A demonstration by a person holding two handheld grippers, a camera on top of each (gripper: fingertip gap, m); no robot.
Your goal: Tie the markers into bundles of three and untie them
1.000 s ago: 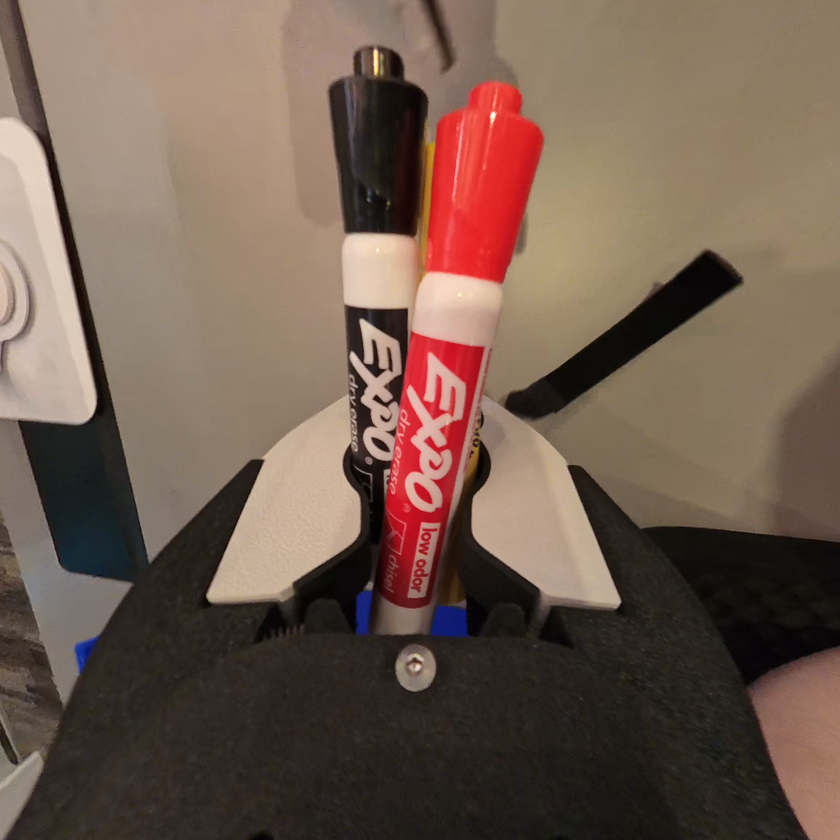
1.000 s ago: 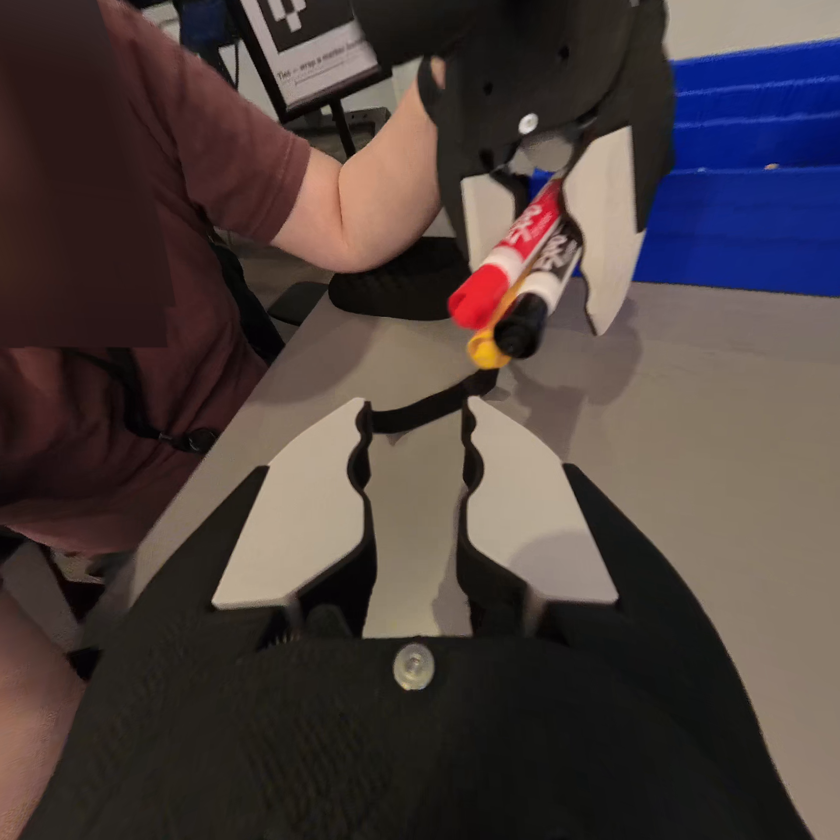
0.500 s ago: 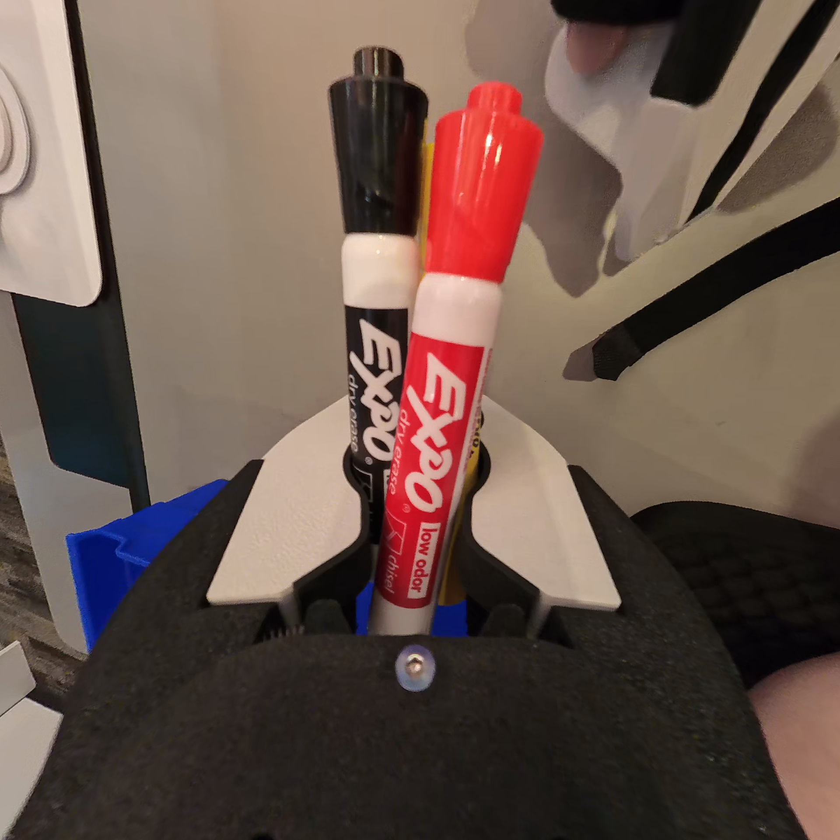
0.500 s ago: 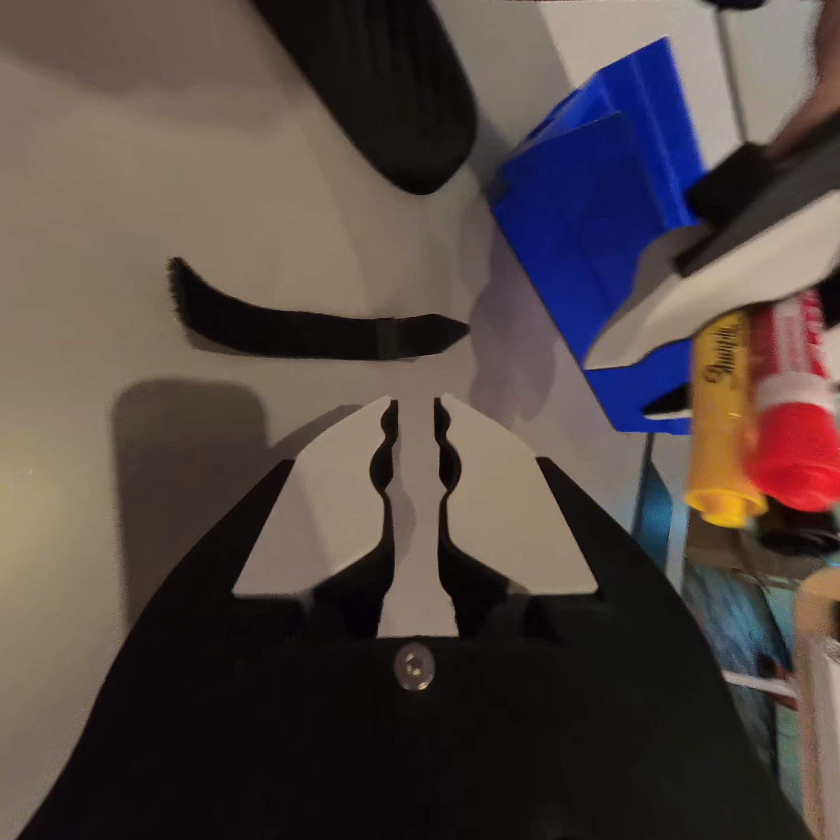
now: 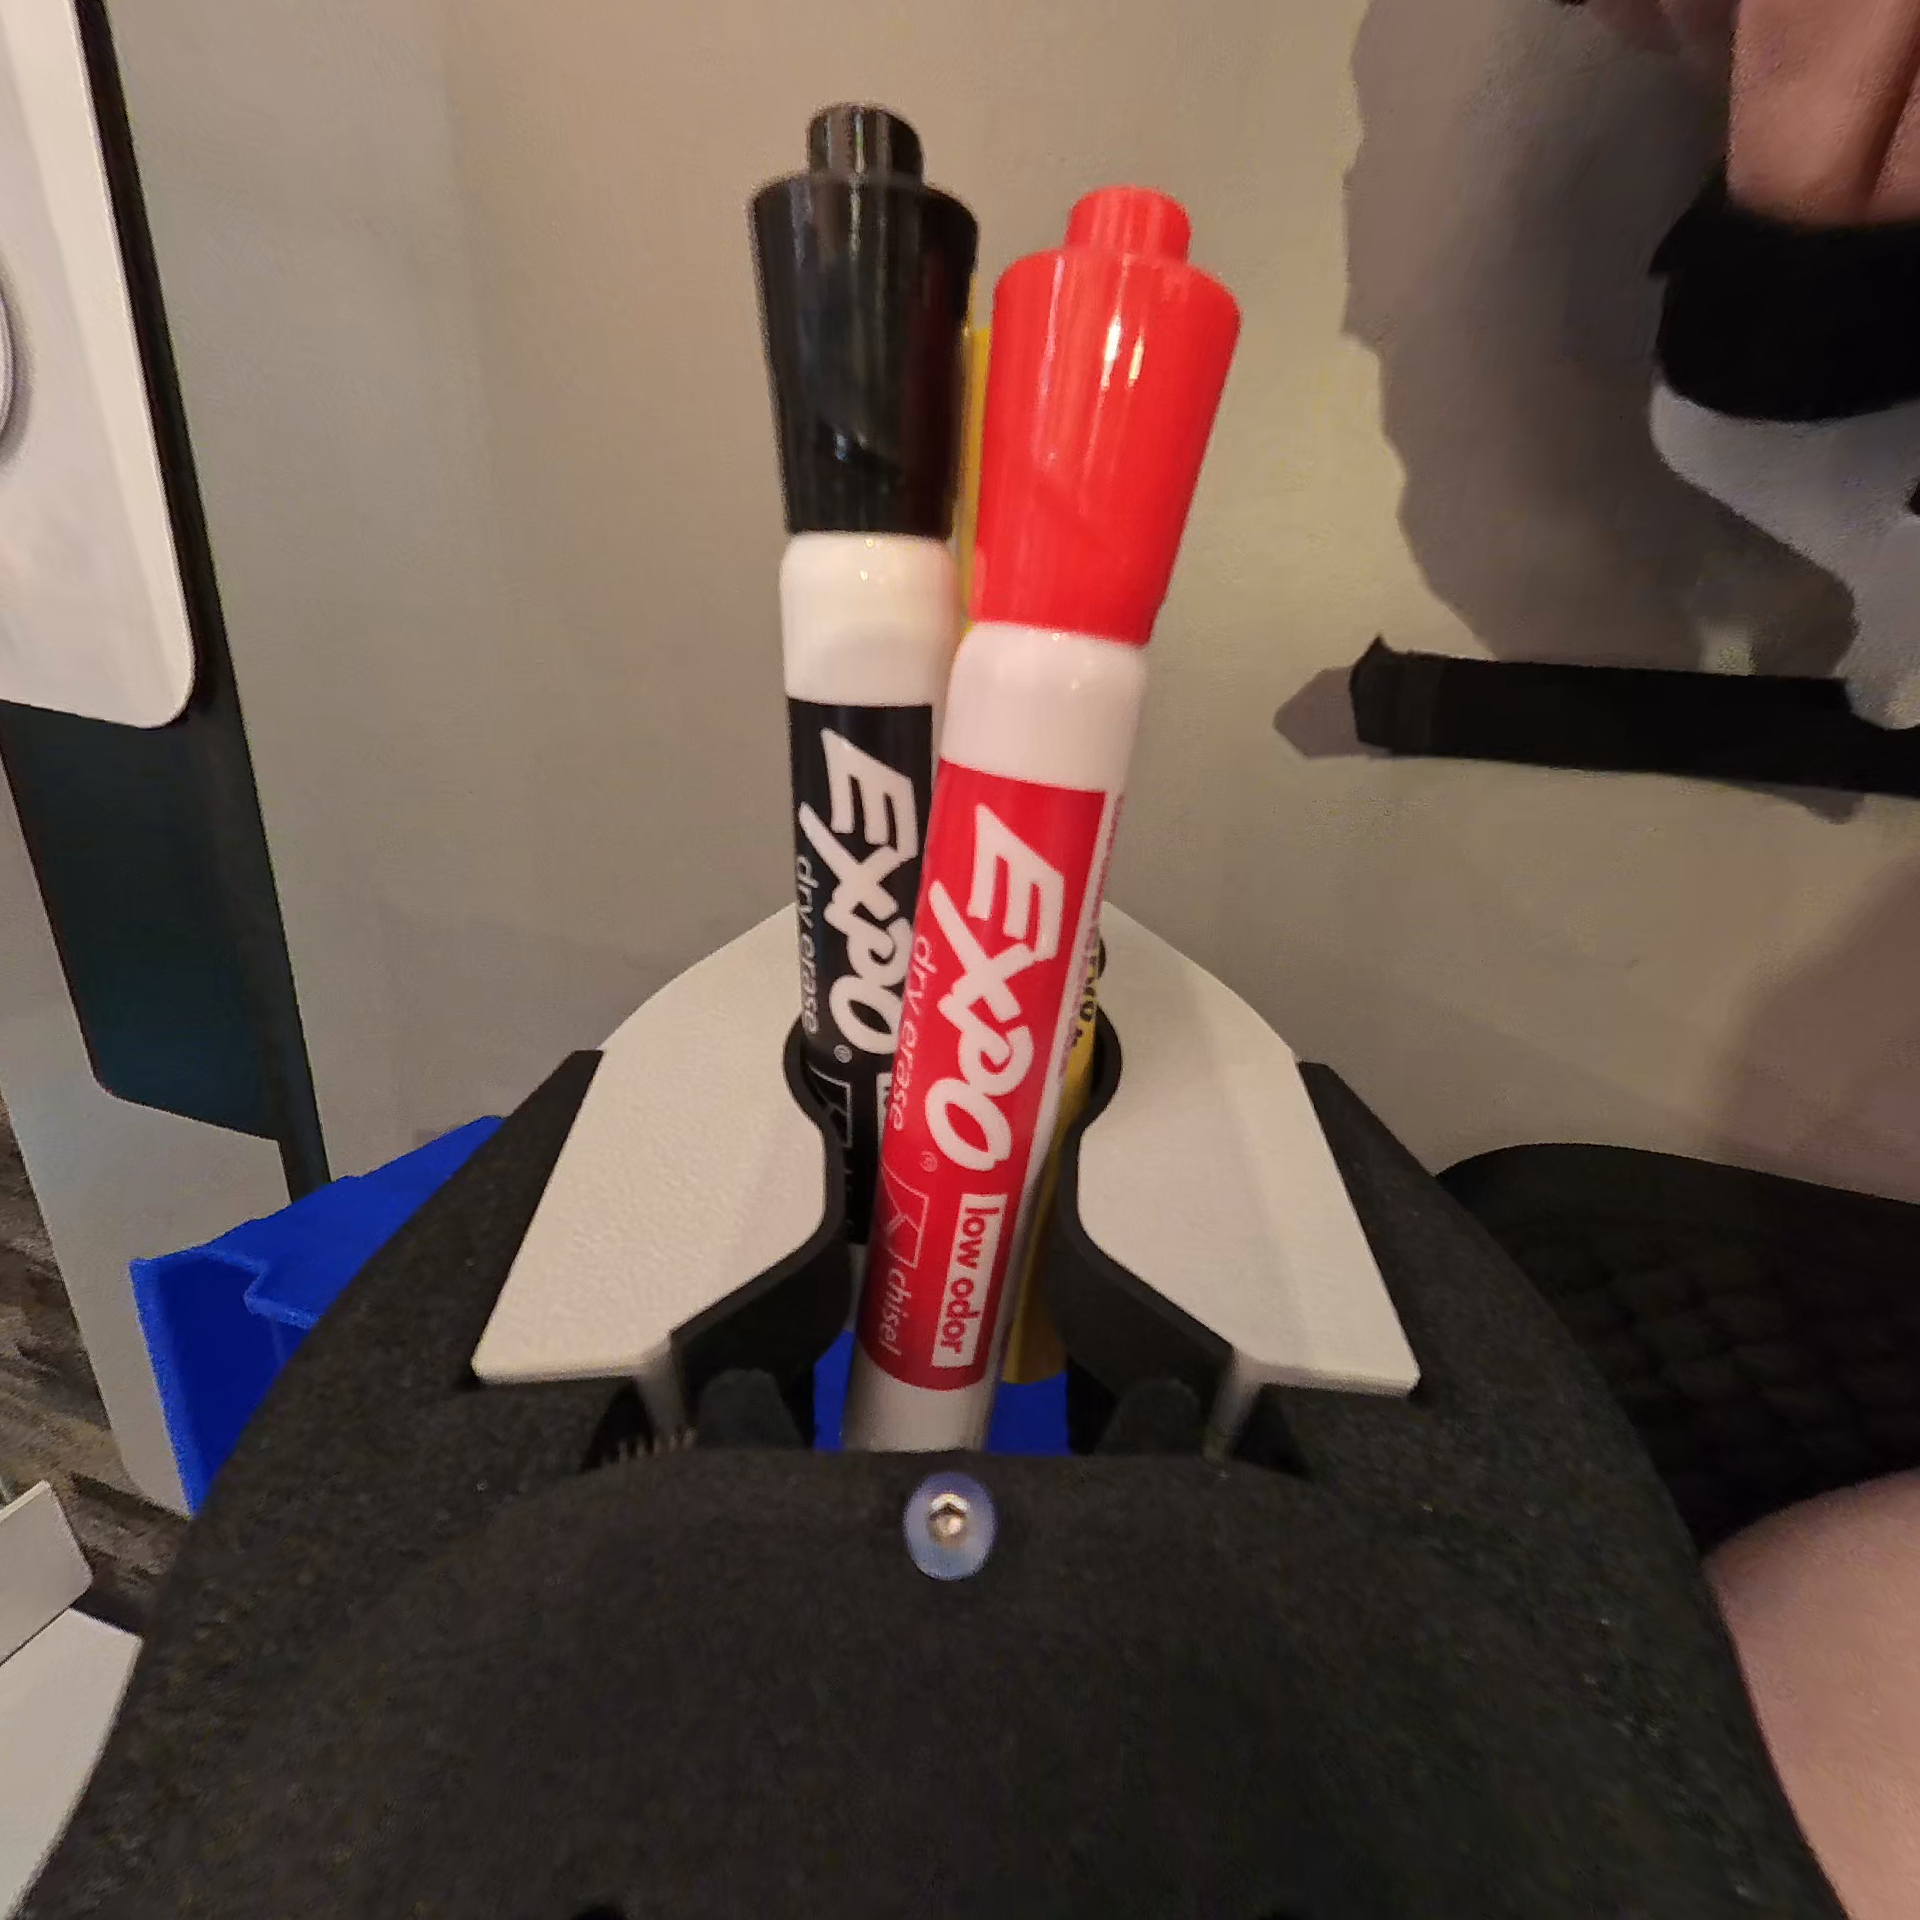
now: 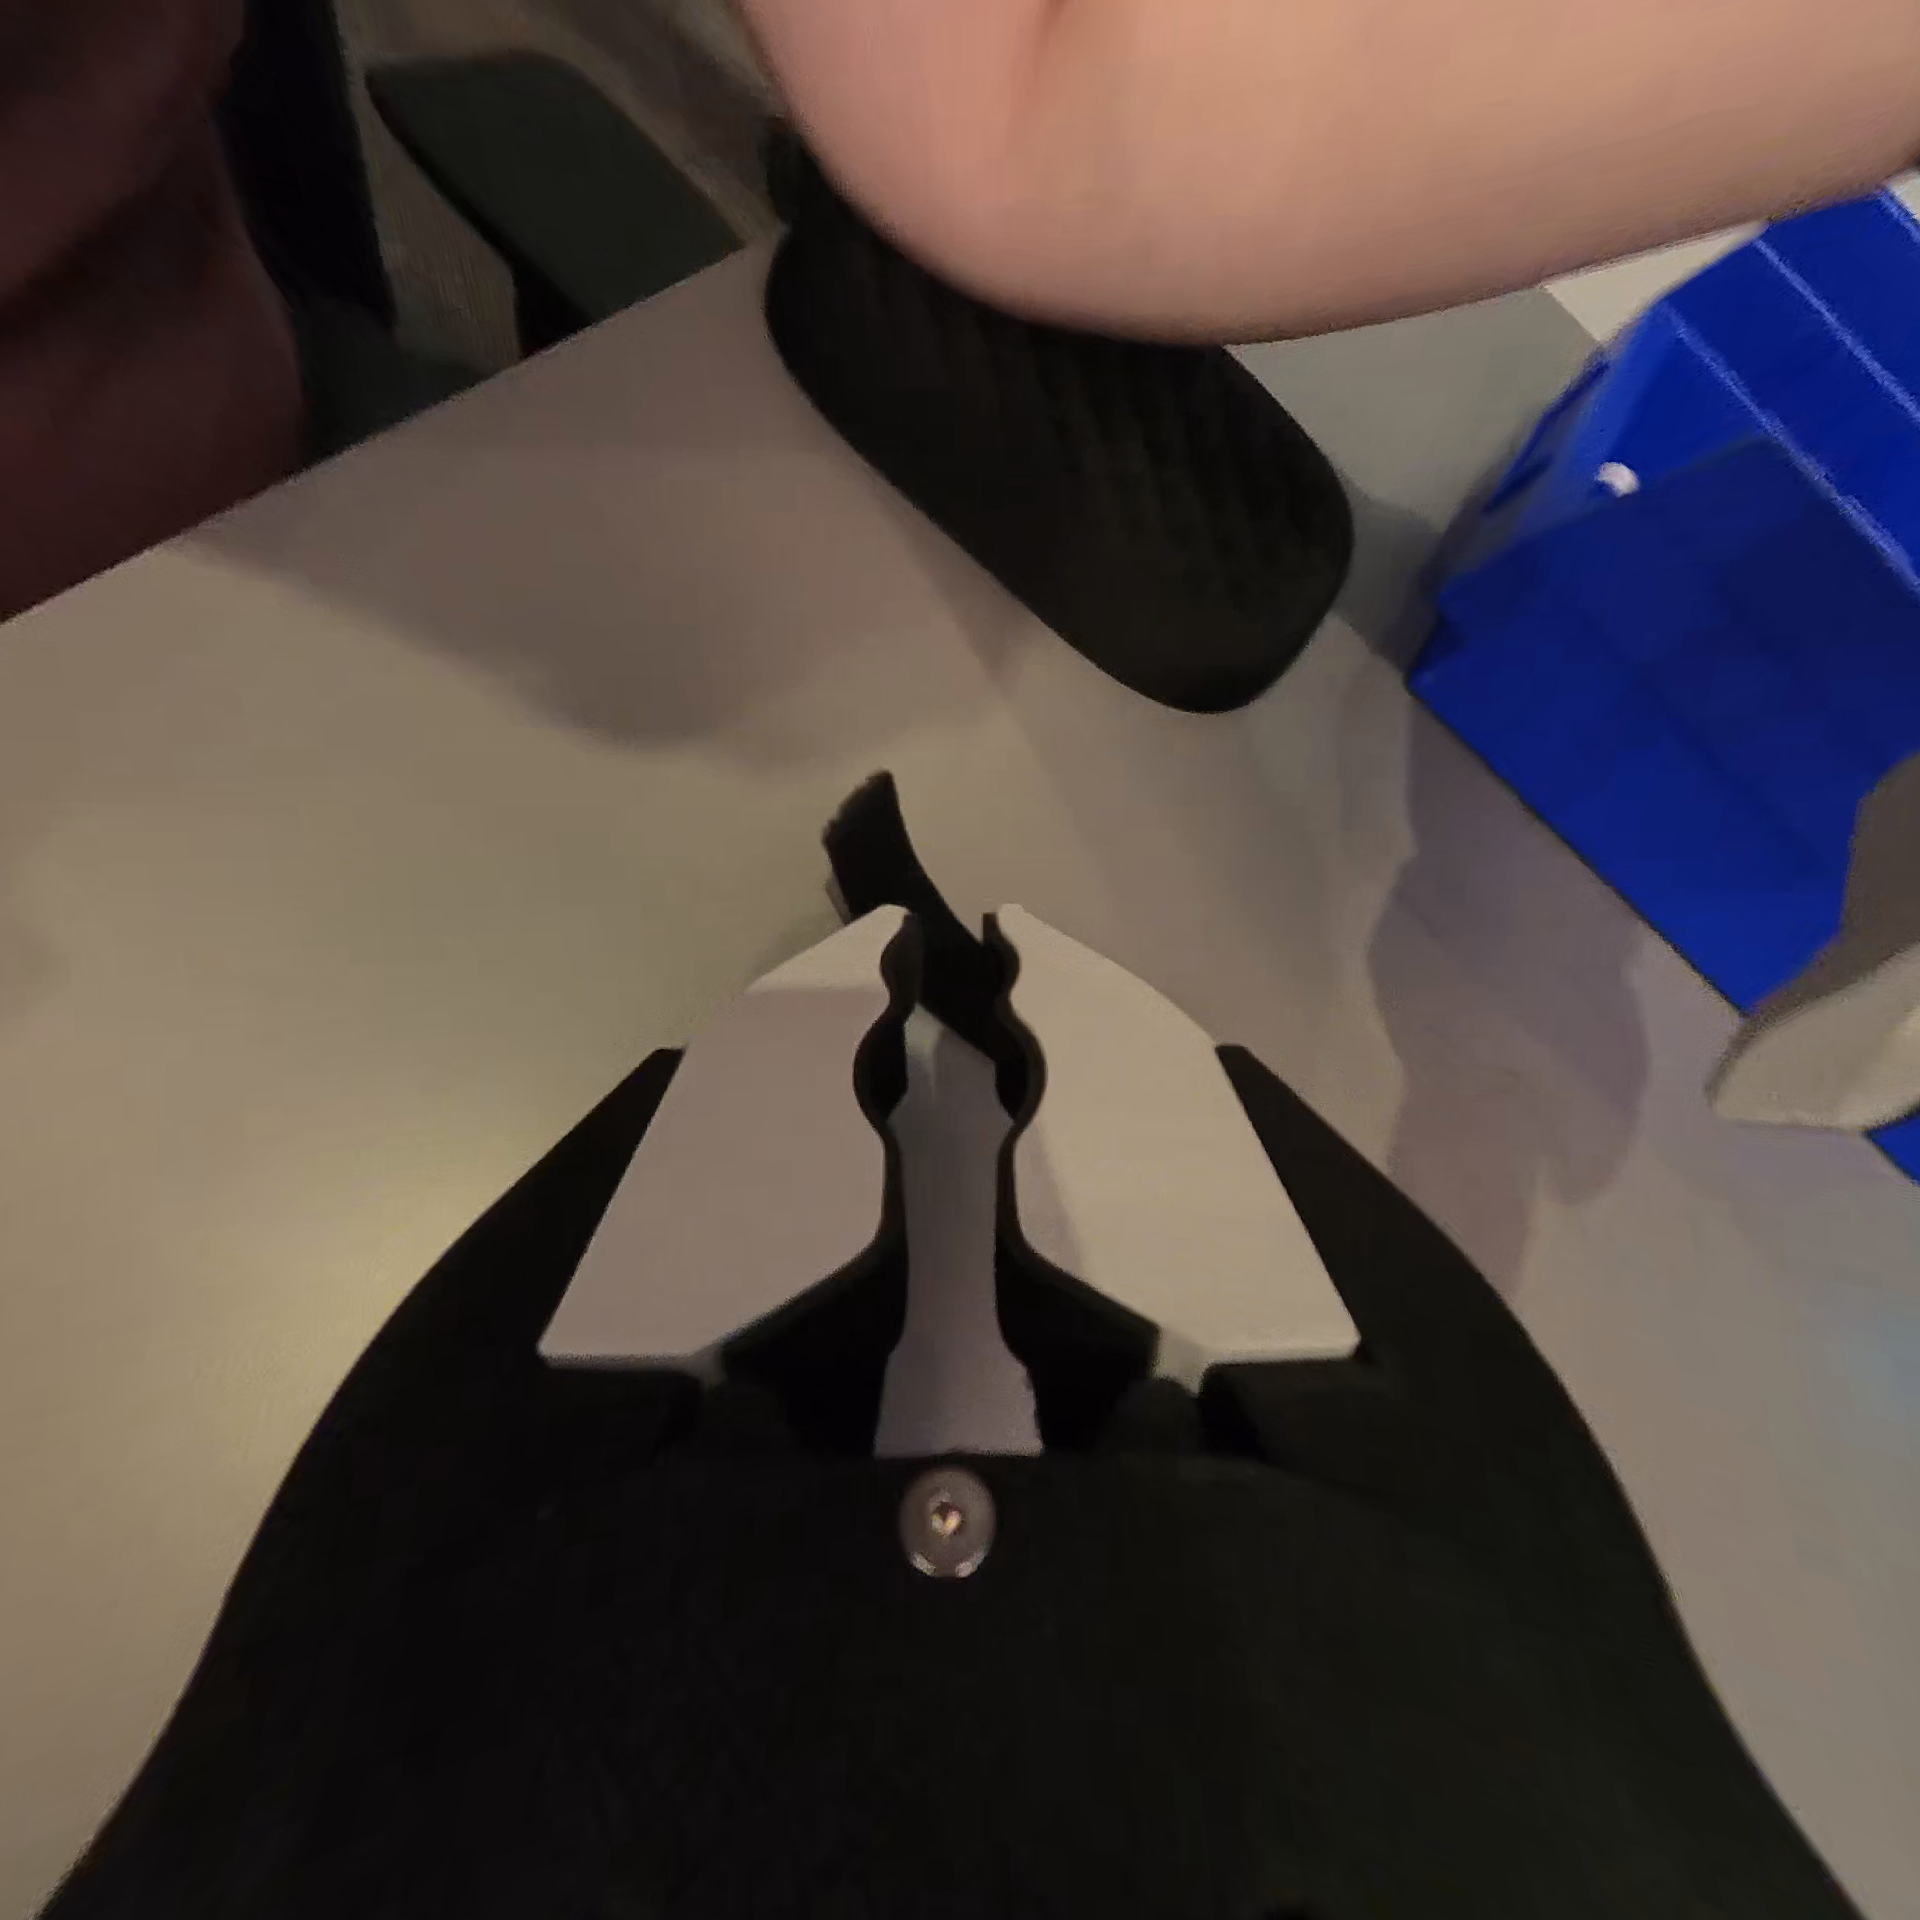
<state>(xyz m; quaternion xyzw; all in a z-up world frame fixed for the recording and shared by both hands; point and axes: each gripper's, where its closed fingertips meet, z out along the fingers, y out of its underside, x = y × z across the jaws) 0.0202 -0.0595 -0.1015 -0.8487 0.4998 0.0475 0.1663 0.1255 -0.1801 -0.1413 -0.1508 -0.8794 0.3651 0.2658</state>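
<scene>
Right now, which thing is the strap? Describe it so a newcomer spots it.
On the grey table, between the black pad and the right gripper. The strap is a thin, flat black band running between the gripper's fingers; the pad is broad and textured.

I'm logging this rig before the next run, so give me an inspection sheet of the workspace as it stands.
Surface: grey table, shadowed.
Job's things: black marker, red marker and yellow marker, mostly hidden behind them; black strap lying on the table.
Clutter: black pad; blue bin.
Grippers: left gripper shut on the three markers; right gripper with the strap between its fingertips, grip unclear.
Cables: nothing seen.
Surroundings: person's forearm overhead; white panel at the left.
</scene>
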